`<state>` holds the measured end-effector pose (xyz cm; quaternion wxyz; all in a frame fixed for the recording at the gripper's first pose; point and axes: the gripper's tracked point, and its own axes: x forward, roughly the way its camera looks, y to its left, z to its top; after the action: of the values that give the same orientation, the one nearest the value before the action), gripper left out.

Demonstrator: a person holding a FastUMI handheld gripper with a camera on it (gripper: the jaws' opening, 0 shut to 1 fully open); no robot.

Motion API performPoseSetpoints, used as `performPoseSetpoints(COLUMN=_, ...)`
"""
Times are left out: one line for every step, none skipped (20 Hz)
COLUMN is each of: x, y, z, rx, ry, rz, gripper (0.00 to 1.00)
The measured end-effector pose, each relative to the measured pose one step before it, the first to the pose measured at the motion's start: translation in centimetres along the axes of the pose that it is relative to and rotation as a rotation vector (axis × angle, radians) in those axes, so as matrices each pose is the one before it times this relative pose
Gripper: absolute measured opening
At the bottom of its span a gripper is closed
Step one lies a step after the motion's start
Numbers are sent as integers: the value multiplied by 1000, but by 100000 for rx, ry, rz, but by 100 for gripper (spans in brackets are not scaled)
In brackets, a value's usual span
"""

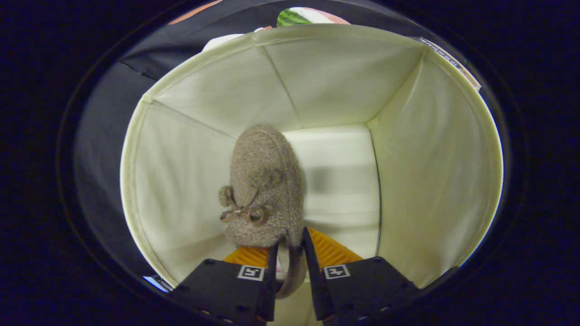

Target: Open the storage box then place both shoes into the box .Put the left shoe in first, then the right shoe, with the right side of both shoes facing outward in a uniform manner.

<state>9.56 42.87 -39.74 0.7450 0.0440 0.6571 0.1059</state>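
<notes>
Gripper view: I look down into the open storage box (pixel 421 149), which is made of pale cream fabric. Its four soft walls rise around my view and its floor is flat and pale. My gripper (pixel 290 251) is inside the box, and its two fingers are drawn close together, with only a narrow gap between them. In this gap I hold a shoe (pixel 265 181) by the rim of its heel; both fingers press on that rim, one from each side. The shoe is a fuzzy grey-brown slipper with a small bow (pixel 244 212) and a little pompom on its upper side. It hangs from my fingers with the toe pointing away from me, toward the floor of the box and the far wall. The shoe is closer to the left wall than to the right wall, and a bare part of the floor lies open to the right of it, with a soft shadow on it. I cannot tell if the toe touches the floor, and I cannot tell if this is the left shoe or the right one.
</notes>
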Motion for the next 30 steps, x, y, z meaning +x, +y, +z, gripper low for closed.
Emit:
performPoseSetpoints(x=-634, y=182, z=-47, rx=-1560, ry=-385, rz=1725, gripper=44)
performPoseSetpoints(x=-618, y=158, z=-340, rx=-1981, ry=-170, rz=969, gripper=51)
performPoseSetpoints(x=-739, y=36, z=-242, rx=-1634, ry=-195, rz=1165, gripper=58)
performPoseSetpoints(x=-958, y=135, z=-369, rx=-1448, ry=-83, rz=1351, gripper=65)
performPoseSetpoints(x=-1042, y=-16, z=-370, rx=-1660, ry=149, rz=883, gripper=73)
performPoseSetpoints(x=-1364, y=95, z=-275, rx=-1727, ry=-232, rz=1715, gripper=80)
performPoseSetpoints(x=-1444, y=248, z=-226, rx=-1821, ry=-498, rz=2678, gripper=83)
performPoseSetpoints(x=-1631, y=352, z=-280, rx=-2314, ry=-733, rz=3537, gripper=86)
performPoseSetpoints(x=-1774, y=262, z=-291, rx=-2803, ry=-633, rz=3036, gripper=87)
performPoseSetpoints(x=-1915, y=-65, z=-303, rx=-3173, ry=-1238, rz=1930, gripper=88)
performPoseSetpoints(x=-1800, y=-145, z=-40, rx=-2756, ry=-2318, rz=2235, gripper=88)
performPoseSetpoints(x=-1642, y=-288, z=-46, rx=-2477, ry=-2539, rz=1907, gripper=88)
performPoseSetpoints(x=-1500, y=-495, z=63, rx=-2604, ry=-2429, rz=1732, gripper=92)
performPoseSetpoints(x=-1526, y=-818, z=-52, rx=-2611, ry=-2401, rz=577, gripper=96)
performPoseSetpoints(x=-1280, y=-1125, z=-135, rx=-2054, ry=-2256, rz=-218, gripper=96)
performPoseSetpoints(x=-1078, y=-1527, z=-222, rx=-1689, ry=-2069, rz=-607, gripper=96)
performPoseSetpoints(x=-975, y=-1947, z=-99, rx=-1106, ry=-1806, rz=-1579, gripper=96)
performPoseSetpoints(x=-883, y=-2104, z=-240, rx=-312, ry=-1737, rz=-2479, gripper=96)
performPoseSetpoints(x=-700, y=-2288, z=-51, rx=414, ry=-1898, rz=-2595, gripper=96)
performPoseSetpoints(x=-435, y=-2104, z=-175, rx=122, ry=-1279, rz=-2553, gripper=97)
performPoseSetpoints(x=-394, y=-2335, z=-146, rx=340, ry=-789, rz=-2395, gripper=97)
performPoseSetpoints(x=-326, y=-2258, z=-243, rx=875, ry=-522, rz=-2174, gripper=97)
performPoseSetpoints(x=-226, y=-2375, z=-52, rx=1351, ry=-495, rz=-1871, gripper=97)
performPoseSetpoints(x=-115, y=-2491, z=-42, rx=1757, ry=11, rz=-2044, gripper=96)
performPoseSetpoints(x=-32, y=-2531, z=-27, rx=2388, ry=-224, rz=-2006, gripper=97)
performPoseSetpoints(x=84, y=-2430, z=-160, rx=2515, ry=236, rz=-2030, gripper=97)
performPoseSetpoints(x=249, y=-2507, z=-81, rx=1979, ry=475, rz=-2098, gripper=97)
performPoseSetpoints(x=324, y=-2296, z=-119, rx=1564, ry=655, rz=-1952, gripper=97)
performPoseSetpoints(x=467, y=-2316, z=-66, rx=1418, ry=697, rz=-2386, gripper=97)
performPoseSetpoints(x=789, y=-2358, z=54, rx=827, ry=685, rz=-2418, gripper=97)
